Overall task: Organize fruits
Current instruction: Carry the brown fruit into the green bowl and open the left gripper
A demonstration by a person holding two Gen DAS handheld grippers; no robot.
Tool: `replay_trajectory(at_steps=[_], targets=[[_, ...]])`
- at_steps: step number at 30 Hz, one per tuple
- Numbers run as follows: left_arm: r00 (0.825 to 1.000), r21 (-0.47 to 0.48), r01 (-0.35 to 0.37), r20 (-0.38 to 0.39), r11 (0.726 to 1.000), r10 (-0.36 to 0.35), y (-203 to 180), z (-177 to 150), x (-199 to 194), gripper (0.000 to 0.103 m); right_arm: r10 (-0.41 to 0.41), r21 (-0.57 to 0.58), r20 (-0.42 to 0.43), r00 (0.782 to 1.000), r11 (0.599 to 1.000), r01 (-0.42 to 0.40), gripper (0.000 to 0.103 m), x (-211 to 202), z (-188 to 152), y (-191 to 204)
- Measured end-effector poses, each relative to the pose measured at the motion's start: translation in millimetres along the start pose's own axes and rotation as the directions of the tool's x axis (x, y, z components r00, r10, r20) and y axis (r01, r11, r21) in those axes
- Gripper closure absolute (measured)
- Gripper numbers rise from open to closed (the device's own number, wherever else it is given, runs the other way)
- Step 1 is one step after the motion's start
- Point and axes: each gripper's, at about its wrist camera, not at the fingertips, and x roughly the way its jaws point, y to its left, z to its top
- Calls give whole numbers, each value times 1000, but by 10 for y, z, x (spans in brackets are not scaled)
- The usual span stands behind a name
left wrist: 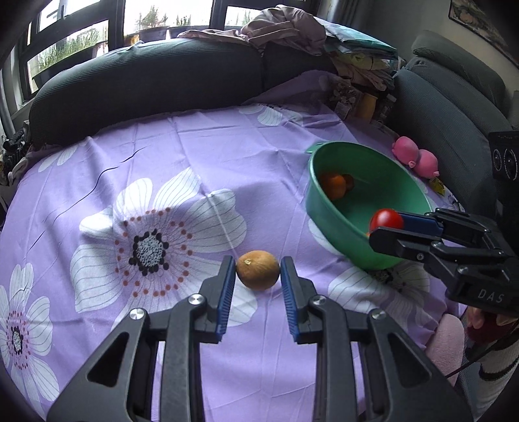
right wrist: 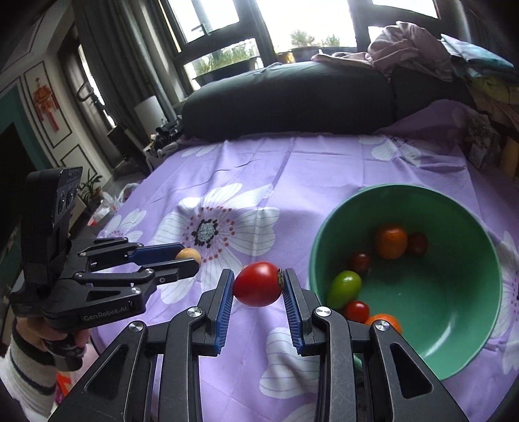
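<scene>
My left tongs (left wrist: 258, 271) are clamped on a small brown fruit (left wrist: 258, 269), the blue pads pressing its two sides, and it hangs above the purple flowered cloth (left wrist: 181, 155). My right tongs (right wrist: 258, 285) grip a red tomato (right wrist: 258, 284) the same way, with its stem end against the right-hand pad.

Just to the right of the tomato is the near rim of the green bowl (right wrist: 467, 328), which sits tilted on the cloth. Inside it lie a green tomato (right wrist: 344, 289), a small red one (right wrist: 356, 311), two dark red ones, and an orange fruit (right wrist: 391, 242); another orange piece shows at the near rim, partly hidden by my tong arm.

Between my two tongs and out to the left the cloth is bare and flat, with plenty of room to move. Past the bowl, two pink toys (left wrist: 416, 155) lie near the cloth's right edge. At the far edge a dark cushion (left wrist: 146, 84) closes off the surface, with heaped clothes (left wrist: 292, 29) behind it.
</scene>
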Motion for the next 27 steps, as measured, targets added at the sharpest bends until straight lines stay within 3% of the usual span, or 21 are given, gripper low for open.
replay_trajectory(at_steps=[15, 27], targets=[[992, 171, 123, -10, 978, -123, -881, 462, 461, 75, -131, 151, 41, 991, 981, 123, 71, -318, -135, -712], [992, 218, 109, -80, 970, -94, -1069, 474, 788, 75, -169, 181, 1, 986, 969, 166, 71, -244, -197, -908]])
